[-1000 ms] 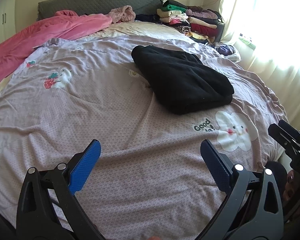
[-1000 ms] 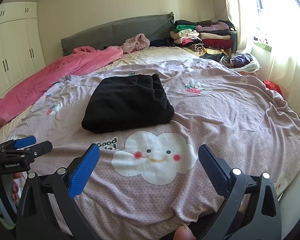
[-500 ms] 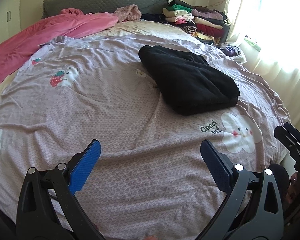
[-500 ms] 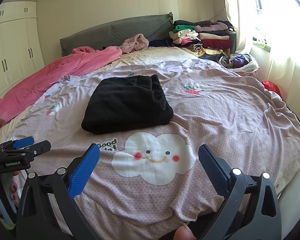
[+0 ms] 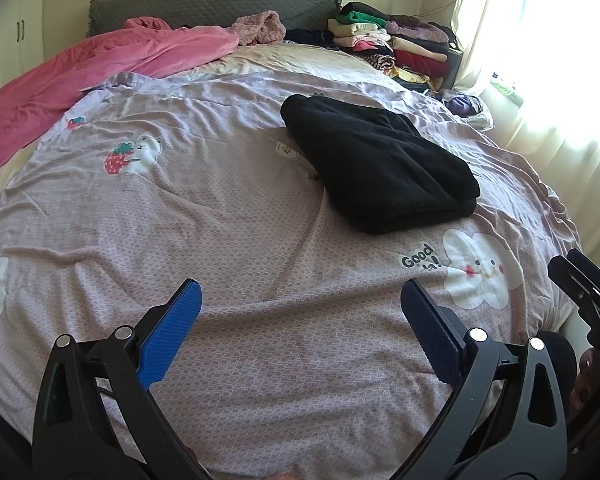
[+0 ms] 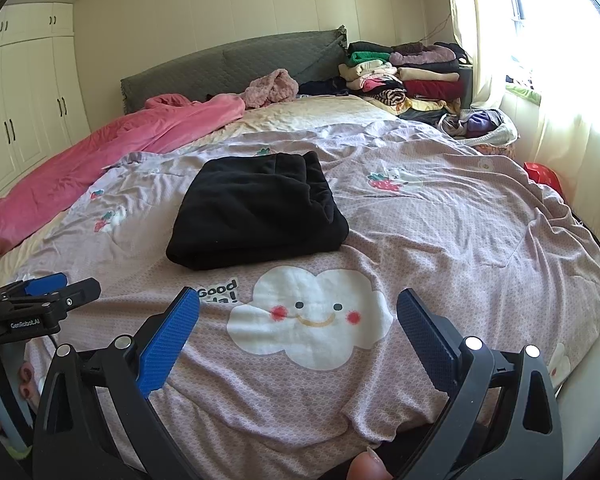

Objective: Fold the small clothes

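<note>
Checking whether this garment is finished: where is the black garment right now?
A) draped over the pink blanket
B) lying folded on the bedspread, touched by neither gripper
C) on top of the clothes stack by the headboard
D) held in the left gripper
B: the black garment lies folded on the bedspread, beyond the open left gripper and right gripper.

Right tongs (image 5: 580,288) cut off by left-wrist view's right edge. "Good" lettering (image 5: 420,258) second line partly lost in quilt fold. Window (image 6: 560,8) overexposed. Stacked clothes (image 6: 404,70): individual garments indistinguishable.
</note>
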### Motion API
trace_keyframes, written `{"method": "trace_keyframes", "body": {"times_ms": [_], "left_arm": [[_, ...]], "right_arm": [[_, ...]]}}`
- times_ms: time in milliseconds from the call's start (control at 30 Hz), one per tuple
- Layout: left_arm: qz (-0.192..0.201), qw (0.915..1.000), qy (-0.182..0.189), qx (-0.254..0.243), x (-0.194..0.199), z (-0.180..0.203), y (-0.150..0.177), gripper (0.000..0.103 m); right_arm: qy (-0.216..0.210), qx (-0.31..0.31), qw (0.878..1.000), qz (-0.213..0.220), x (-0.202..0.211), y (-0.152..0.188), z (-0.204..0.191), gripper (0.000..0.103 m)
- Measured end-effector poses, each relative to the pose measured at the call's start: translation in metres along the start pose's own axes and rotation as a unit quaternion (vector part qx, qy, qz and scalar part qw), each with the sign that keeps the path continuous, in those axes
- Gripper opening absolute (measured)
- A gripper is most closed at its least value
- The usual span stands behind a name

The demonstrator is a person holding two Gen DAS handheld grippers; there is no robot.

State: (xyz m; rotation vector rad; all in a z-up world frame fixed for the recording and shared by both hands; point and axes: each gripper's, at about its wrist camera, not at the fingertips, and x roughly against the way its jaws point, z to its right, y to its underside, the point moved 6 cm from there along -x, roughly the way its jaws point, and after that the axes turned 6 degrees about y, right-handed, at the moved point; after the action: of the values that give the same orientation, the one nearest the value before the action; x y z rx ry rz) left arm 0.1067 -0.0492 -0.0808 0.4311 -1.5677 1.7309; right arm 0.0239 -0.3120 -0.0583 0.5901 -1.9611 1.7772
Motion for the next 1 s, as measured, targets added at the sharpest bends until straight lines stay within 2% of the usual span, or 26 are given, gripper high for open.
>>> {"method": "trace_keyframes", "body": {"times_ms": [1000], "left_arm": [[0.000, 1.0000, 0.000, 0.002, 0.0025, -0.0003, -0.0012, 0.093]], "right_arm": [[0.005, 0.006, 1.000, 0.005, 0.0034, -0.0009, -0.0048, 0.098]]}}
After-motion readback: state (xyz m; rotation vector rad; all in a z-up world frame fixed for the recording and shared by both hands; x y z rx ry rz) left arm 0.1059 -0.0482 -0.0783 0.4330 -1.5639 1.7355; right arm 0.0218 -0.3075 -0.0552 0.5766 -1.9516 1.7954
